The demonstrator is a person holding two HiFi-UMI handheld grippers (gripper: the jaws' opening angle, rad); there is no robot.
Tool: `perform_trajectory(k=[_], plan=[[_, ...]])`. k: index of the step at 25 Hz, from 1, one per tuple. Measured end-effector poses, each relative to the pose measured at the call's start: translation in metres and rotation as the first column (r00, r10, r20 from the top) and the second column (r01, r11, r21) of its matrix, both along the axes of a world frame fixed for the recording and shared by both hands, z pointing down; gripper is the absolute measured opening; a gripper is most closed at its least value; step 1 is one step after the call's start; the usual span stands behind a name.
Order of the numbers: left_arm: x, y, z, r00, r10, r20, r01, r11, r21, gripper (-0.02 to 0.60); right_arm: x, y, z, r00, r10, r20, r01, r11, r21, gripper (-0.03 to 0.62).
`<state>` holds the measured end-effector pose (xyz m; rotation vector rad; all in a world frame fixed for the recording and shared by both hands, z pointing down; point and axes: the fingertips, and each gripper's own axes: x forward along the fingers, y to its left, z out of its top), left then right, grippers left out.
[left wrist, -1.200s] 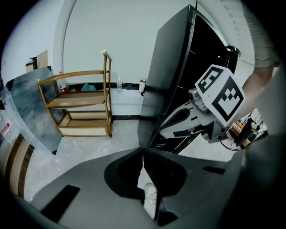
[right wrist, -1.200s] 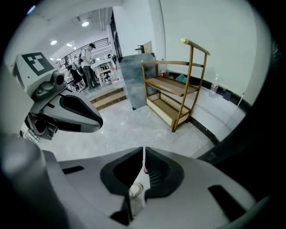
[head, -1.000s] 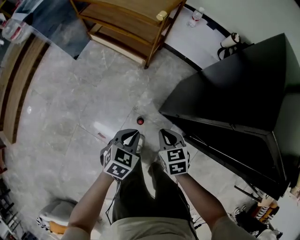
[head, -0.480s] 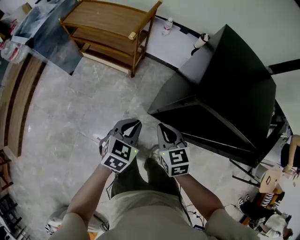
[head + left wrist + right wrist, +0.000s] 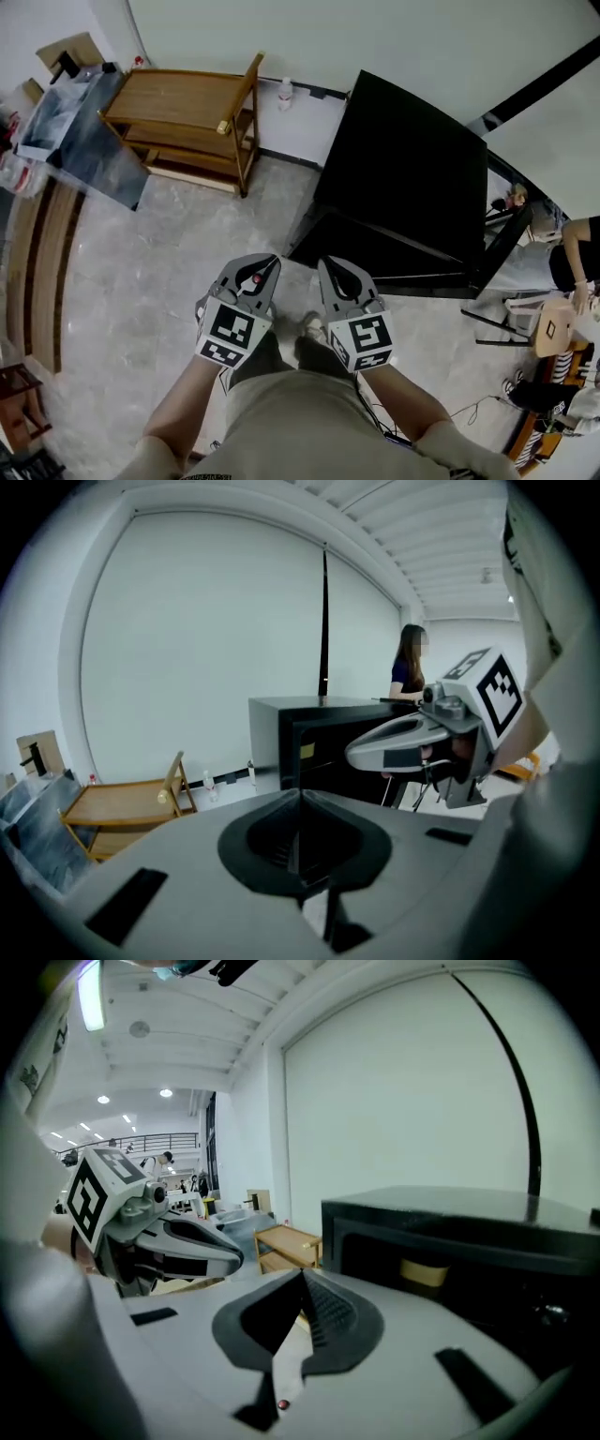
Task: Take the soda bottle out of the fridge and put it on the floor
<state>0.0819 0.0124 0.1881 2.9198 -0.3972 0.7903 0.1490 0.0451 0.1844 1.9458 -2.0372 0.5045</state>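
— How do the claws stand?
— The left gripper has its jaws pressed together with nothing between them. The right gripper is the same, closed and empty. They sit side by side at the lower centre of the head view.
— And the soda bottle?
— I can't pick it out for sure. A small red dot shows in the left claw's hollow; I can't tell if it is a cap.
— Further out?
— The black fridge stands above and to the right, on the grey floor. A wooden shelf is at upper left, with a clear bottle by the wall between them.
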Motion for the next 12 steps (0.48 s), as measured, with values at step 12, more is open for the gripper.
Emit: perform_trajectory(k=[12], plan=[[0.065,0.04,-0.128,0.965,0.194,-0.177,-0.18,0.979,0.091,0.009,0.072,0.062,-0.086,0.971,0.227,-0.075,-0.215,0.967,0.136,-0.003]])
